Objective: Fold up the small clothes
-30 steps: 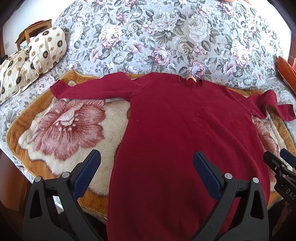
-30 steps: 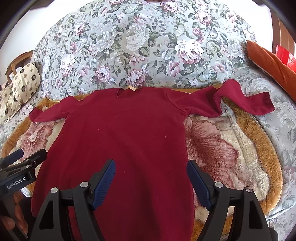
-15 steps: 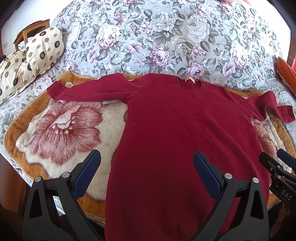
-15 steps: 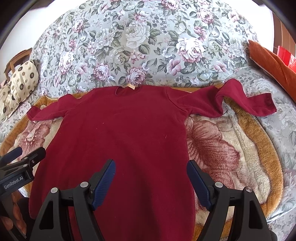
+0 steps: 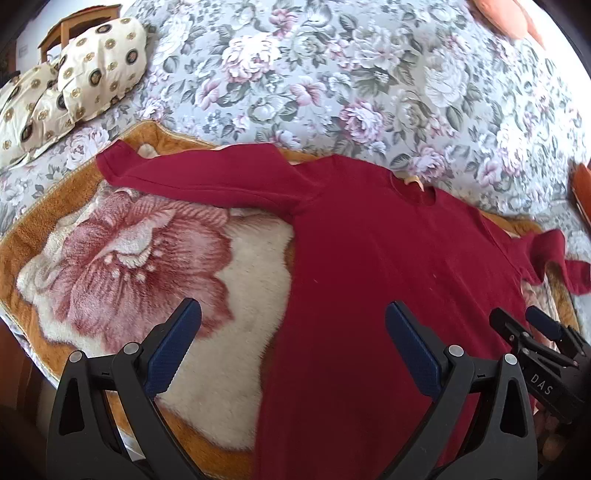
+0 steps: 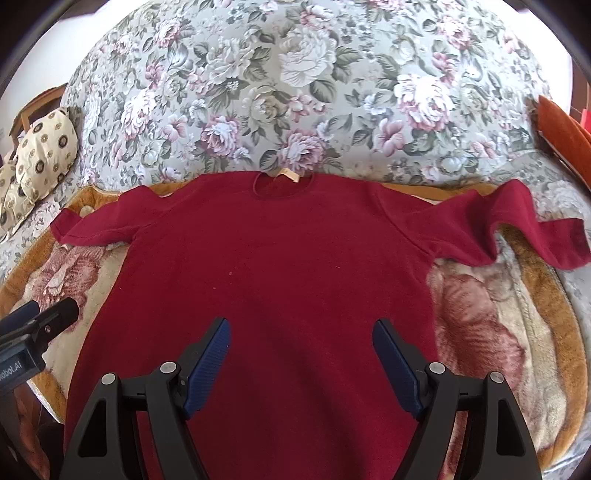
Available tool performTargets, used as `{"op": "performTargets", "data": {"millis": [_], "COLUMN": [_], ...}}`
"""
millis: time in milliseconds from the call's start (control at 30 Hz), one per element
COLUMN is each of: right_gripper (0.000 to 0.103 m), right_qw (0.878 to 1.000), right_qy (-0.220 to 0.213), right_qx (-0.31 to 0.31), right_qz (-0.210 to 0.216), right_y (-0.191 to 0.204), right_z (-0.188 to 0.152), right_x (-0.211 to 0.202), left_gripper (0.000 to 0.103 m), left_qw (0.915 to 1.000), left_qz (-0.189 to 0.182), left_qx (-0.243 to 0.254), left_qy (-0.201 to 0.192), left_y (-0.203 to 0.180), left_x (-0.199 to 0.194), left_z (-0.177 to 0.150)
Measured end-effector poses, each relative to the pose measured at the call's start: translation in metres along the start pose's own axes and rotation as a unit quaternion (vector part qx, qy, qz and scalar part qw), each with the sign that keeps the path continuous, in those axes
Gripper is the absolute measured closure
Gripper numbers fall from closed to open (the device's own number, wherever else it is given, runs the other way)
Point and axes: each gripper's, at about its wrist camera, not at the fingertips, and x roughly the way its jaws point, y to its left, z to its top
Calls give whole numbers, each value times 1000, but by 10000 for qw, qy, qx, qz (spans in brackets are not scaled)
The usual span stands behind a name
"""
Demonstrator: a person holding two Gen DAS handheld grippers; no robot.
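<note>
A dark red long-sleeved top lies flat on a plush blanket, neck hole away from me. Its left sleeve stretches out straight. The right sleeve is buckled into a hump near the cuff. My left gripper hovers open above the top's left edge and the blanket, holding nothing. My right gripper hovers open over the middle of the top's lower body, also holding nothing. Each gripper shows at the edge of the other's view: the right gripper, the left gripper.
The plush blanket with a big pink flower and orange border lies on a floral bedspread. Patterned cream pillows and a wooden chair are at far left. An orange cushion is at far right.
The left gripper has swung left and closer, so the left sleeve and blanket flower fill more of its view. The right gripper has shifted slightly. The top has not moved.
</note>
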Motion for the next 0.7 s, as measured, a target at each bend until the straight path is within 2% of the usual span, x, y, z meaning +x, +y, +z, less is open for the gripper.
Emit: {"op": "performTargets", "data": {"millis": [167, 300, 433, 567, 700], "right_gripper": [25, 34, 52, 55, 55], "right_qw": [9975, 9928, 9883, 9850, 9853], "right_qy": [-13, -20, -14, 45, 312], "right_qx": [-590, -728, -977, -1207, -1079], "right_qz": [397, 952, 1174, 1232, 1288], "right_y": [50, 89, 131, 167, 180], "right_z": [33, 69, 100, 120, 126], "right_x": [29, 59, 97, 138, 176], "left_gripper": [2, 2, 2, 2, 2], "left_qw": [9979, 9910, 9784, 9649, 9539], "left_qz": [148, 309, 454, 673, 584], "left_qx": [-637, -1299, -2011, -2535, -2944], "left_qy": [10, -53, -154, -119, 99], "left_y": [69, 135, 200, 250, 279], "left_x": [19, 35, 58, 92, 132], "left_z": [36, 71, 105, 121, 128]}}
